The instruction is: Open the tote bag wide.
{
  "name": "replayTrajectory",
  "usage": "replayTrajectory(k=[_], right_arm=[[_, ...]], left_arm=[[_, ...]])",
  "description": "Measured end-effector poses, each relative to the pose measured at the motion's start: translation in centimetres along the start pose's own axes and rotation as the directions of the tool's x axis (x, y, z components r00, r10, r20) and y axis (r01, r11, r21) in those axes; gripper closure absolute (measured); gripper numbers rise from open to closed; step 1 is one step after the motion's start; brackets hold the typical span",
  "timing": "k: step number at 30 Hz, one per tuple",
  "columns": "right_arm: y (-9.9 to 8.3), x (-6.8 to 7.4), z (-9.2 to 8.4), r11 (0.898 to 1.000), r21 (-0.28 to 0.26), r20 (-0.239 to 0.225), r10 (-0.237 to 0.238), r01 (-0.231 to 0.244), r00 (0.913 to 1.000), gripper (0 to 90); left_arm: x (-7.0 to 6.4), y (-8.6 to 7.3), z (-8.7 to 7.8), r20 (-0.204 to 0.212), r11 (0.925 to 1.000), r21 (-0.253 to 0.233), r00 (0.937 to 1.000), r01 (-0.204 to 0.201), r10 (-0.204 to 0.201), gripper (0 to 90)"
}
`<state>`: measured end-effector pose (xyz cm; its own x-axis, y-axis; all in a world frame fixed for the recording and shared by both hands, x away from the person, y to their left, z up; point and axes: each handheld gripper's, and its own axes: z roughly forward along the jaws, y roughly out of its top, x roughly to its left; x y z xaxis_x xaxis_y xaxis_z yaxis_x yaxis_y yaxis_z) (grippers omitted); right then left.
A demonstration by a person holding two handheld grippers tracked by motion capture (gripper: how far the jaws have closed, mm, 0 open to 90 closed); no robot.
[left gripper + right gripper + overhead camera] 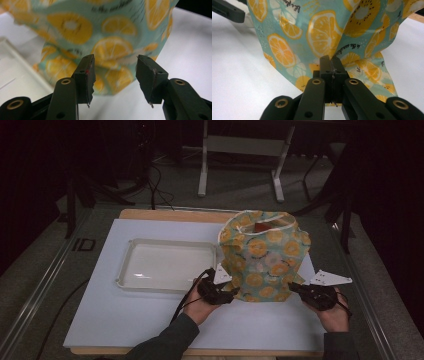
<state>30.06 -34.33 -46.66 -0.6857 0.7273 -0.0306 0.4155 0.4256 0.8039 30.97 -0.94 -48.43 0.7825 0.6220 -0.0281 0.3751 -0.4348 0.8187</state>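
A teal fabric bag (262, 255) printed with orange and lemon slices stands upright on the white board, its mouth open at the top with something red (261, 226) inside. My left gripper (234, 292) is at the bag's lower left corner. In the left gripper view its jaws stand open (115, 65), and the bag (110, 37) lies just beyond the tips, not between the pads. My right gripper (294, 287) is at the bag's lower right. In the right gripper view it is shut (331, 60) on a fold of the bag (324, 32).
A clear shallow plastic tray (170, 241) lies left of the bag, close to my left gripper. The white board (125, 315) has free room at the front and far left. A metal stand (240, 165) is on the floor beyond the table.
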Motion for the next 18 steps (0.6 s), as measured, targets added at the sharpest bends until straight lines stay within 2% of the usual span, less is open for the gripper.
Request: replayTrajectory(k=[5,9,10,11,12,13,15,18], right_arm=[[0.0,0.2,0.2,1.0,0.007,-0.008,-0.013,0.013,0.9999,90.0],[0.0,0.4,0.2,1.0,0.009,-0.011,-0.018,0.018,0.9998,90.0],[0.0,0.5,0.2,1.0,0.011,-0.011,-0.018,0.018,0.9998,90.0],[-0.1,0.5,0.1,1.0,0.016,-0.014,-0.02,0.02,0.9997,90.0],[-0.1,0.6,0.1,1.0,0.017,-0.015,-0.021,0.021,0.9997,90.0],[-0.1,0.6,0.1,1.0,0.017,-0.015,-0.021,0.021,0.9997,90.0],[-0.2,0.5,0.1,1.0,0.016,-0.014,-0.019,0.02,0.9997,90.0],[-0.3,0.5,0.1,1.0,0.018,-0.016,-0.02,0.02,0.9997,90.0]], left_arm=[[-0.7,1.0,0.8,0.018,0.9999,-0.005,0.9997,-0.015,0.015,48.5],[-1.0,1.2,1.4,-0.001,1.0,0.005,1.0,0.0,0.0,49.6],[-1.1,1.2,1.6,-0.008,0.9999,0.004,0.9999,0.01,-0.01,51.8],[-1.0,1.2,1.7,-0.027,0.9999,0.013,0.9996,0.009,-0.009,60.1],[-1.0,1.2,1.7,-0.027,0.9999,0.013,0.9996,0.009,-0.009,63.8],[-1.0,1.2,1.8,-0.028,0.9998,0.019,0.9996,0.006,-0.005,63.8],[-1.1,1.2,1.9,-0.032,0.9995,0.03,0.9994,-0.007,0.008,75.0],[-1.2,1.2,2.0,-0.029,0.9993,0.036,0.9995,-0.011,0.012,84.0]])
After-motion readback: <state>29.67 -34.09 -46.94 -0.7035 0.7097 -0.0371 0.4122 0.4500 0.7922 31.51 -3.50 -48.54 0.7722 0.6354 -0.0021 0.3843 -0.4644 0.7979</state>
